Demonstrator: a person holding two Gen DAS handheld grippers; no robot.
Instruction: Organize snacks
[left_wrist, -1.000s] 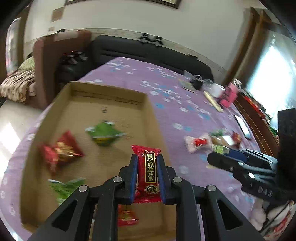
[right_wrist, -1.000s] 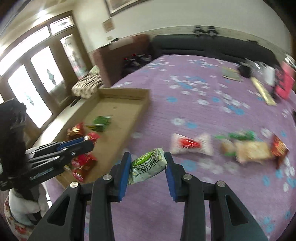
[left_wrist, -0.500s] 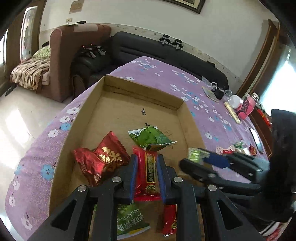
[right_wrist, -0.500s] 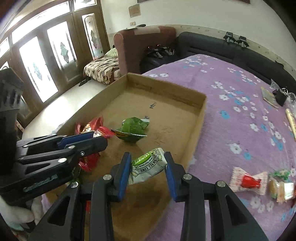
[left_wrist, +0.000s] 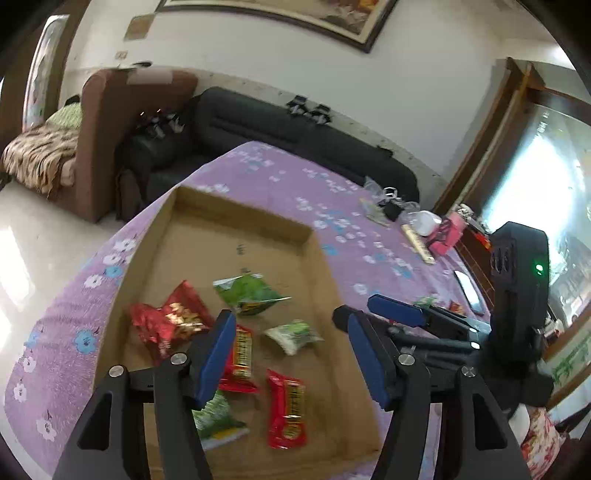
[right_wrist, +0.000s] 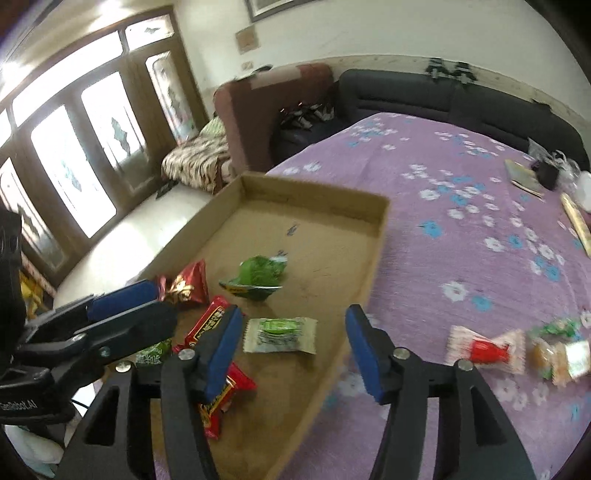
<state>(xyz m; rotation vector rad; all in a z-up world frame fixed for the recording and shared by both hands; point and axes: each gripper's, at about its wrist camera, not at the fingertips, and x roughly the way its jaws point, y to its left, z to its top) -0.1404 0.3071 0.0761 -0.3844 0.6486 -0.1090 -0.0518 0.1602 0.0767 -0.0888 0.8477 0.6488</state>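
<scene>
Both grippers hang spread wide and empty over a shallow cardboard box (right_wrist: 380, 221) set on a desk draped in a purple flowered cloth (right_wrist: 461, 206). The left gripper (left_wrist: 291, 354) has a long red bar packet (left_wrist: 242, 354) lying just behind its left finger, a second red bar packet (left_wrist: 287, 413) on the box floor between its fingers, and a pale green-and-white packet (left_wrist: 295, 335) a little farther ahead. In the right wrist view the right gripper (right_wrist: 291, 354) frames that same pale packet (right_wrist: 280, 335) lying flat just beyond its fingertips, near the box's right wall. A crumpled red-and-gold pouch (left_wrist: 168, 325), a green pouch (left_wrist: 251, 293) and another green packet (left_wrist: 216, 421) at the near edge also sit inside the box.

Outside it, more snacks lie on the cloth well to the right of the right gripper — a white packet with a red centre (right_wrist: 485, 349) and a small cluster of green and tan wrappers (right_wrist: 557, 350).

The step in hand looks like the release and pull-back. Done well, each gripper would lift straight up with fingers kept wide so no wrapper snags, then the right would swing over the box wall toward the loose packets on the cloth.
</scene>
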